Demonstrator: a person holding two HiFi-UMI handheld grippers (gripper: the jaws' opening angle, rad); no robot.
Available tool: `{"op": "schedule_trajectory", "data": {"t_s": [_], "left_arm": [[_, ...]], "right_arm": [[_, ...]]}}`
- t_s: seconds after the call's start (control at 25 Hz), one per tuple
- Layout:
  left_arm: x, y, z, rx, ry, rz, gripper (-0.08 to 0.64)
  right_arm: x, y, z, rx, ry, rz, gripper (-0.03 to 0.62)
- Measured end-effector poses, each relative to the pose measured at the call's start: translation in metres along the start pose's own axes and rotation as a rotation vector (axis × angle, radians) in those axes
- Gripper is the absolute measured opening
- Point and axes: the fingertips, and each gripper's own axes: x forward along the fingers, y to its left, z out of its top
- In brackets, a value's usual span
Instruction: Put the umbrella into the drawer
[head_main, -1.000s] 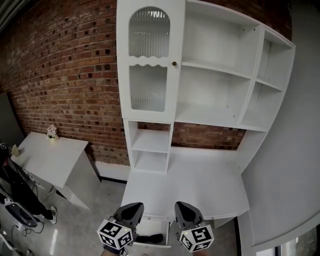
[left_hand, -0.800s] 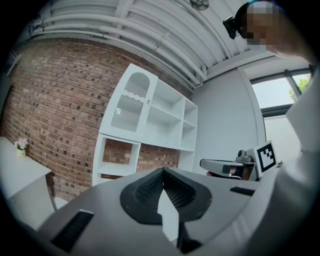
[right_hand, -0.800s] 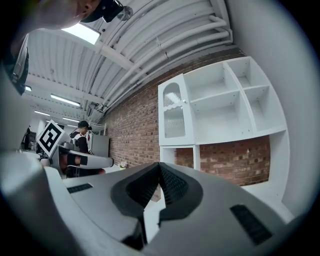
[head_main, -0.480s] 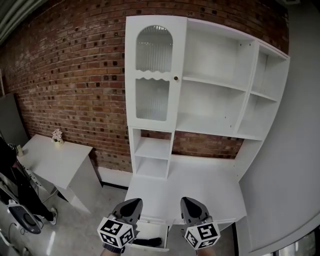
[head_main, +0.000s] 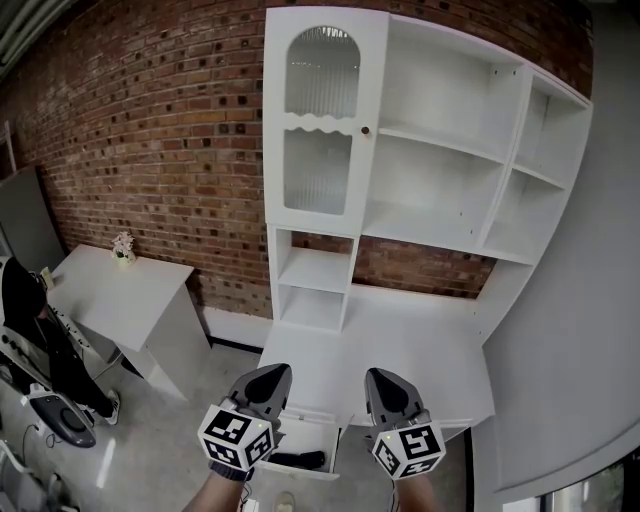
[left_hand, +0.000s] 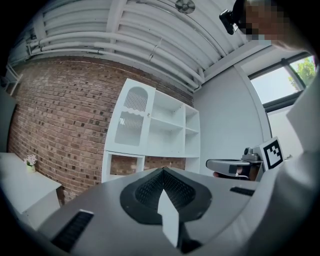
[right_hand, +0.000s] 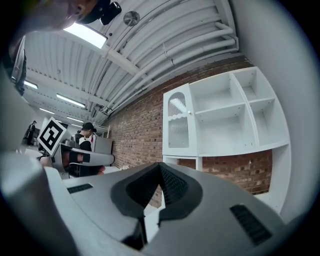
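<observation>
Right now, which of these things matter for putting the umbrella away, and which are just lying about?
For the job: open drawer; the dark thing lying in it, likely the umbrella; left gripper and right gripper, both shut, empty.
Just there: white shelf unit; side table; small flower pot on it; brick wall.

White shelf unit (head_main: 440, 215) against red brick wall (head_main: 150, 130), small flowerpot (head_main: 123, 246) on low white table (head_main: 110, 295) at left
</observation>
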Motion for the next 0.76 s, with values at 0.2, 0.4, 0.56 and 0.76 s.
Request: {"op": "schedule_trajectory", "data": {"t_s": [0.2, 0.4, 0.56, 0.76], "left_arm": [[0.0004, 0.0002, -0.0032, 0.001, 0.006, -0.004, 0.005], [-0.0007, 0.0016, -0.0024, 0.021, 0.007, -0.001, 0.005], [-0.0024, 0.0047, -0.0012, 0.032, 0.005, 0.009, 0.005], [-0.0049, 0.0077, 0.0008, 0.034, 0.003, 0.015, 0.005]], "right_arm": [[-0.0014, 0.0021, -0.0002, -0.002, 0.0, -0.001, 0.003], [-0.0006, 0.0058, -0.0017, -0.001, -0.001, 0.0, 0.003], [0.0001, 0.0073, -0.0038, -0.002, 0.0, 0.001, 0.003], [-0.0003, 0.009, -0.0012, -0.003, -0.007, -0.002, 0.003]]}}
